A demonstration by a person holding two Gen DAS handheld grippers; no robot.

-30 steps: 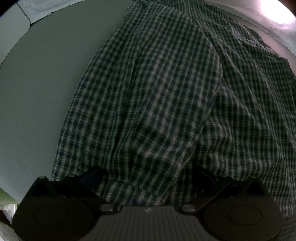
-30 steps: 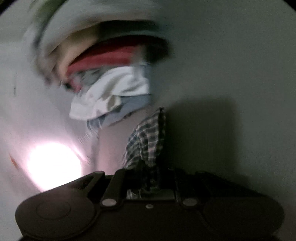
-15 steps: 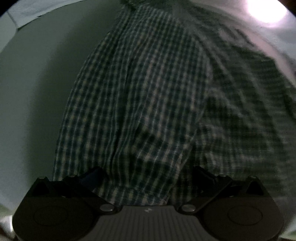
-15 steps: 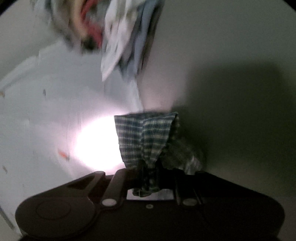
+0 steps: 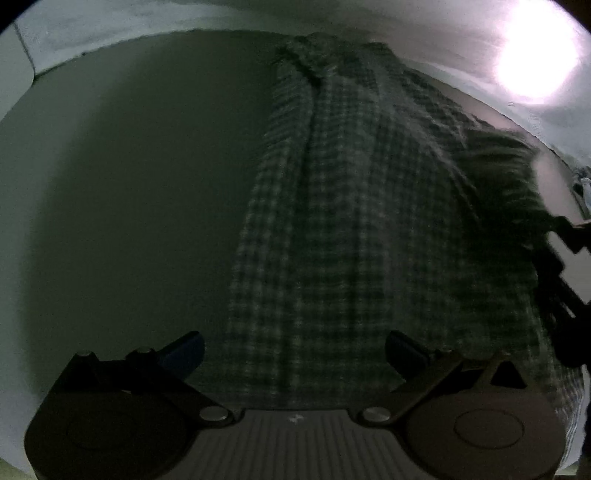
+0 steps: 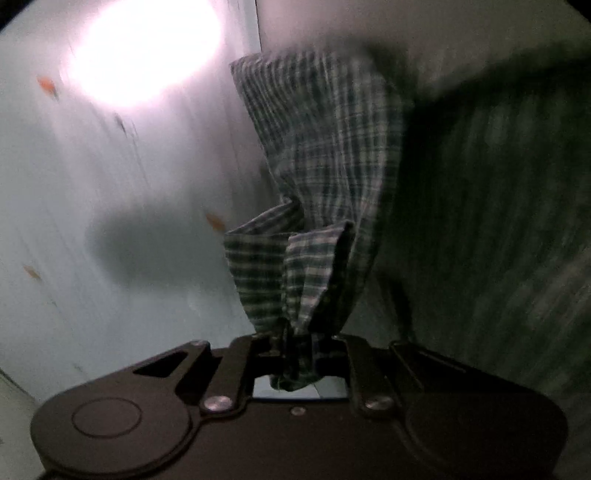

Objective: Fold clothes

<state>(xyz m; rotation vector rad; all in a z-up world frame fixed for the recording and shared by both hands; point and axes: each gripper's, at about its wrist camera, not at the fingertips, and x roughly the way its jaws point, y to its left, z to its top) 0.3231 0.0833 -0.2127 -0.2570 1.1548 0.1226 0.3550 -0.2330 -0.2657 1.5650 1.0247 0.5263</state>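
A green-and-white checked shirt (image 5: pixel 351 221) lies lengthwise on the grey table (image 5: pixel 129 203) in the left wrist view. It runs from between my left gripper's (image 5: pixel 291 350) fingers to the far edge. That gripper is open, fingers wide apart, with the cloth spread between them. In the right wrist view my right gripper (image 6: pixel 295 339) is shut on a bunched fold of the shirt (image 6: pixel 317 166), which rises blurred ahead of it. The right gripper's dark body (image 5: pixel 561 277) shows at the left view's right edge, beside the shirt.
The table's far edge curves across the top of the left view, with pale floor (image 5: pixel 443 33) and a bright light glare (image 5: pixel 535 62) beyond. In the right view, light floor tiles (image 6: pixel 92 184) with small orange specks fill the left side.
The right gripper has swung away from the clothes pile toward the floor, carrying its shirt fold. In the left view the shirt looks narrower and the right gripper has come in at the right edge.
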